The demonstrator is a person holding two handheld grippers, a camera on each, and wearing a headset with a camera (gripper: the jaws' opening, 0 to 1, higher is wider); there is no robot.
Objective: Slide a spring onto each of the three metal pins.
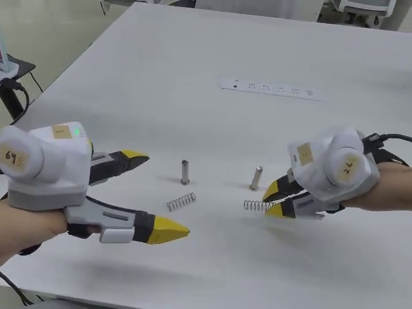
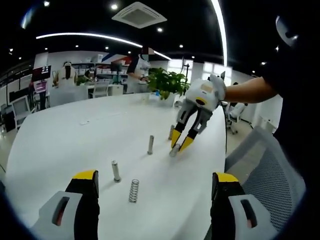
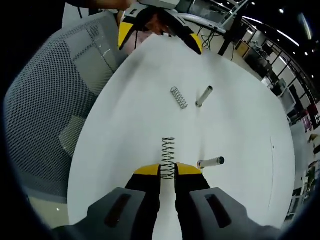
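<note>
Two short metal pins stand upright on the white table, one left of the other. A loose spring lies flat in front of the left pin. My right gripper is shut on one end of a second spring, which pokes out leftward near the right pin; its own view shows the spring clamped between the yellow tips. My left gripper hovers open at the left, nothing between its jaws. A third pin stands partly behind the right gripper.
A white power strip lies farther back on the table. A grey mesh chair stands by the table's near edge. People and desks fill the room's far side.
</note>
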